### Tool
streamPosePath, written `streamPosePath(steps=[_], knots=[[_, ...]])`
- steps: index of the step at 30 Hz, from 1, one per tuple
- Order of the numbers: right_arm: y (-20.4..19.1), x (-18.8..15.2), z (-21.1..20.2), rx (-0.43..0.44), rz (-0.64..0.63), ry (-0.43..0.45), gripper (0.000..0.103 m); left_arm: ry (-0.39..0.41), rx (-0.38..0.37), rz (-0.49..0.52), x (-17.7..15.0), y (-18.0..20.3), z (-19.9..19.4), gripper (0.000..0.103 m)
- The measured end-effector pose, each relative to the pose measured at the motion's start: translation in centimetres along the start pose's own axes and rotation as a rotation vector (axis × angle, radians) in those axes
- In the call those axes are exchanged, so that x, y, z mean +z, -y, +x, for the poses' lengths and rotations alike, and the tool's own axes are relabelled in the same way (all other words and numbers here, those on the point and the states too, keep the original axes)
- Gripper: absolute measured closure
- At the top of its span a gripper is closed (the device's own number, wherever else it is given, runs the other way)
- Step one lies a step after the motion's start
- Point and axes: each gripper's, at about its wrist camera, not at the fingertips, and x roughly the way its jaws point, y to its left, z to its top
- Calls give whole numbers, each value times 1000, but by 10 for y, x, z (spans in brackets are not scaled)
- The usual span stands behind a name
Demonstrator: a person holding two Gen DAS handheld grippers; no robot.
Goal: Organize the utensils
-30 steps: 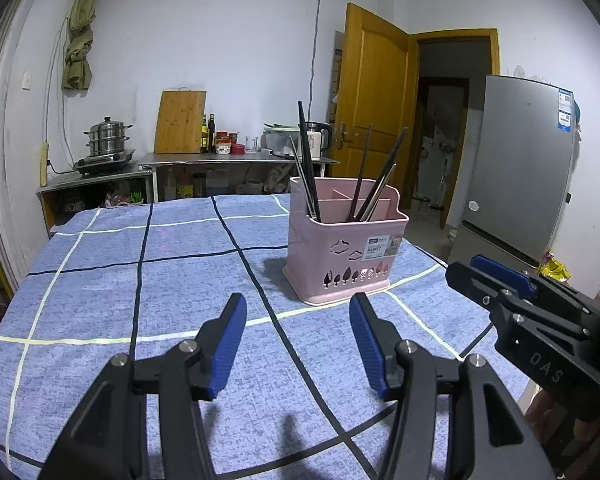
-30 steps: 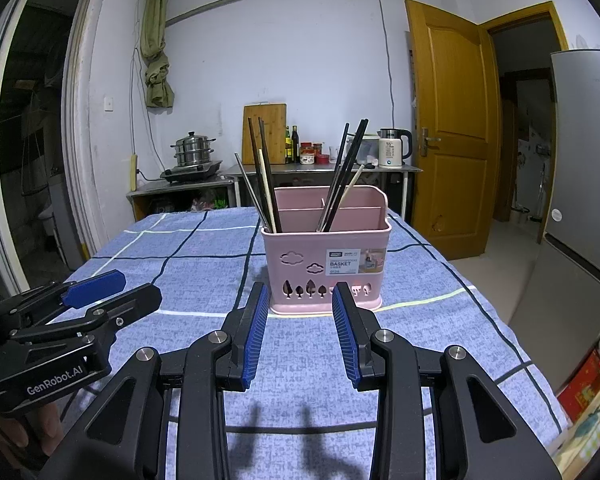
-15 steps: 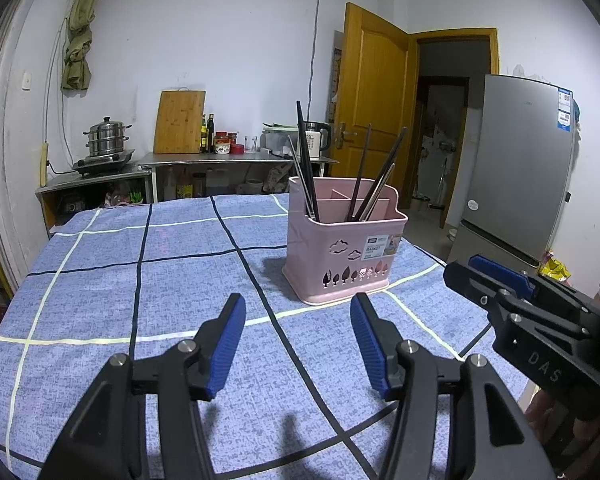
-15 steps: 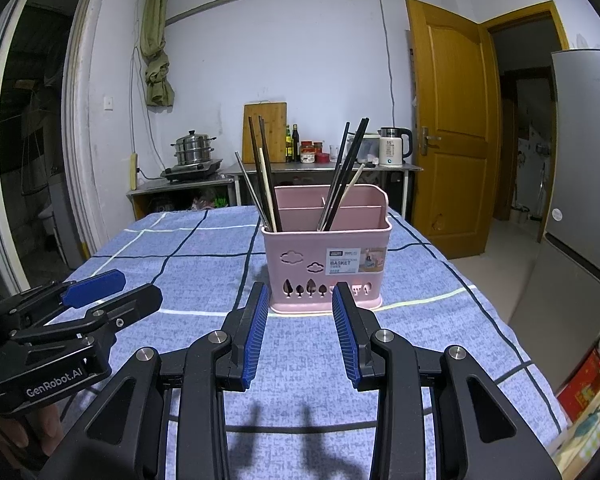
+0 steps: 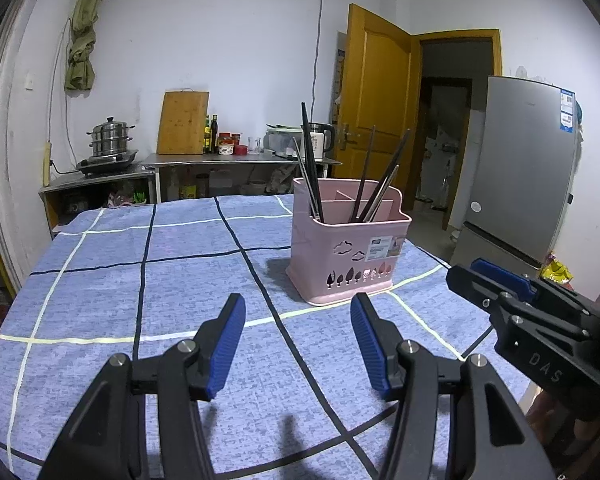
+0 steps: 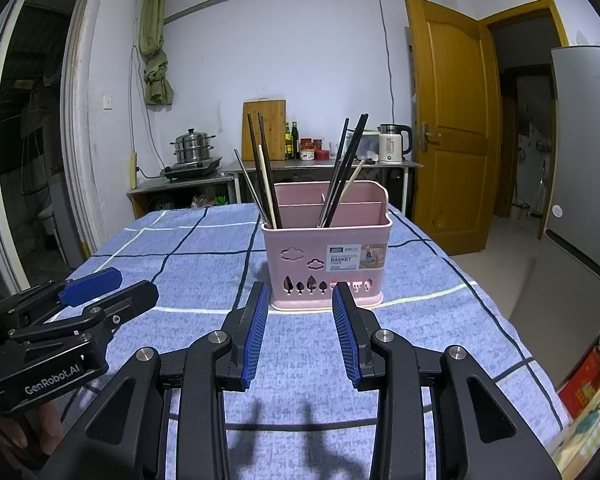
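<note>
Now both grippers are hovering over the tablecloth, nothing between the pads: left gripper is gaping wide, right gripper is standing narrower, still apart. Pink basket is sitting just ahead of right gripper, chopsticks leaning upright in its compartments

A pink plastic utensil basket stands on the blue checked cloth-covered table, dark and pale chopsticks upright in it.
</note>
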Motion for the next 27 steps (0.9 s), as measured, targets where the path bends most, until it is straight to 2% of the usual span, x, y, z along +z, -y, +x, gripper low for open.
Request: streamPosePath(steps=[16, 27], knots=[[0, -2, 2, -9, -3, -11, 69, -16, 2, 1, -2, 3, 3, 44], [0, -2, 3, -13, -3, -11, 69, 3, 39, 10, -3, 6, 1, 43]])
